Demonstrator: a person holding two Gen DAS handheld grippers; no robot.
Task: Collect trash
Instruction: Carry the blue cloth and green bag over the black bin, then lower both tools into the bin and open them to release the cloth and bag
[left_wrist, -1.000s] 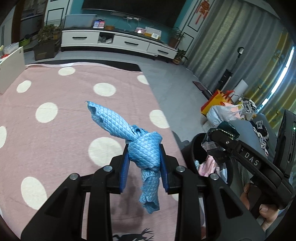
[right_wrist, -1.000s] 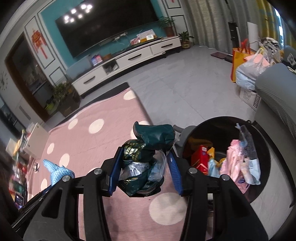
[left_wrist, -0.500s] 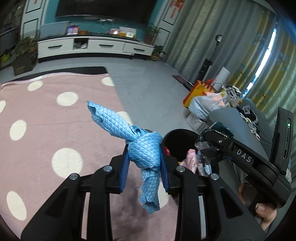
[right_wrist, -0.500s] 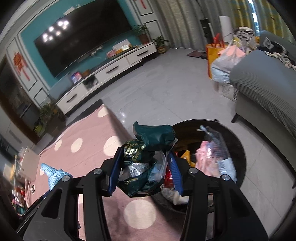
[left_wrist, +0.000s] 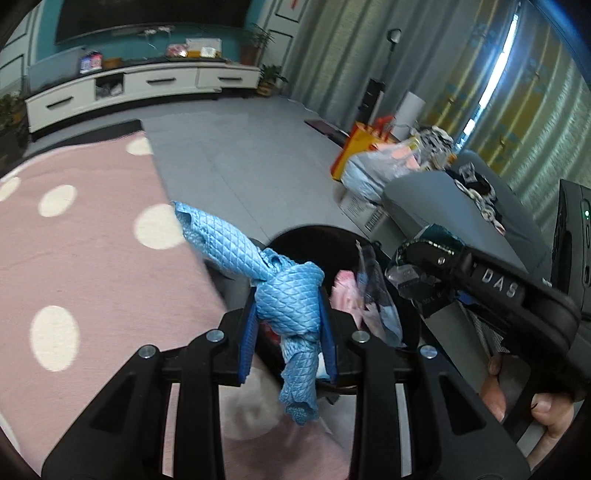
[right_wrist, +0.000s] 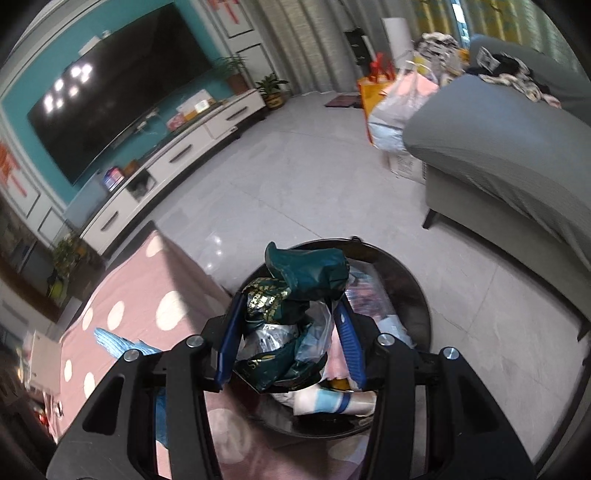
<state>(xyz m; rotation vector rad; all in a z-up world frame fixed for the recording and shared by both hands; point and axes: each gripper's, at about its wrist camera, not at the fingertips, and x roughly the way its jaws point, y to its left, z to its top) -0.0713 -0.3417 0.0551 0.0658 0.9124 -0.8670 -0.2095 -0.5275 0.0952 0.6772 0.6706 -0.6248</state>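
My left gripper (left_wrist: 288, 334) is shut on a crumpled light-blue quilted wrapper (left_wrist: 284, 295) and holds it above the near rim of a round black trash bin (left_wrist: 306, 236). My right gripper (right_wrist: 290, 341) is shut on a dark green crumpled bag with clear plastic (right_wrist: 291, 306) and holds it over the bin (right_wrist: 413, 288), which has pink, blue and white trash inside. The right gripper with its bag also shows in the left wrist view (left_wrist: 424, 269), over the bin's right side. The blue wrapper shows at the lower left of the right wrist view (right_wrist: 110, 341).
The bin stands at the edge of a pink rug with white dots (left_wrist: 74, 251) on a grey tiled floor (right_wrist: 295, 177). A grey sofa (right_wrist: 509, 155) is at the right, bags (left_wrist: 373, 162) beside it. A white TV cabinet (left_wrist: 140, 88) lines the far wall.
Both grippers moved right, off the rug toward the bin. The bin now lies directly under both held pieces. Both stay shut on their trash.
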